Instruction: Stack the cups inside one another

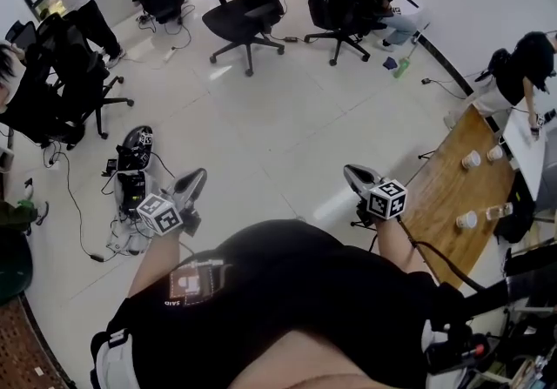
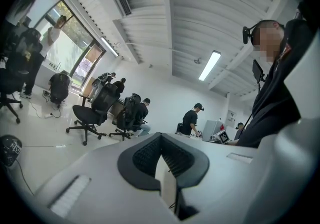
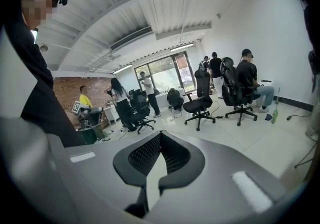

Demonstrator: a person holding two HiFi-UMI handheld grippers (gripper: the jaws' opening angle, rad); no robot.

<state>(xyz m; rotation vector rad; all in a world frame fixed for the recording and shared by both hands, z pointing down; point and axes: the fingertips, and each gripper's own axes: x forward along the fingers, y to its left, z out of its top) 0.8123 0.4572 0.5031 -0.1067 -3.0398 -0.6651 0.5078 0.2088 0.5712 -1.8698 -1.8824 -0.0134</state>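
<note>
Several clear plastic cups stand apart on the wooden table (image 1: 446,196) at the right of the head view: two at its far end (image 1: 471,159) (image 1: 495,152) and two nearer (image 1: 467,220) (image 1: 499,211). Neither gripper view shows a cup. My left gripper (image 1: 193,177) is held over the floor in front of my body, far from the table. Its jaws meet at the tip with nothing between them (image 2: 161,138). My right gripper (image 1: 352,171) hangs just left of the table's edge, also shut and empty (image 3: 160,135).
Black office chairs (image 1: 252,4) stand across the white floor ahead. Cables and a black device (image 1: 135,152) lie on the floor at the left. People sit or stand around the room's edges, one bent over a white desk (image 1: 526,65) beyond the wooden table.
</note>
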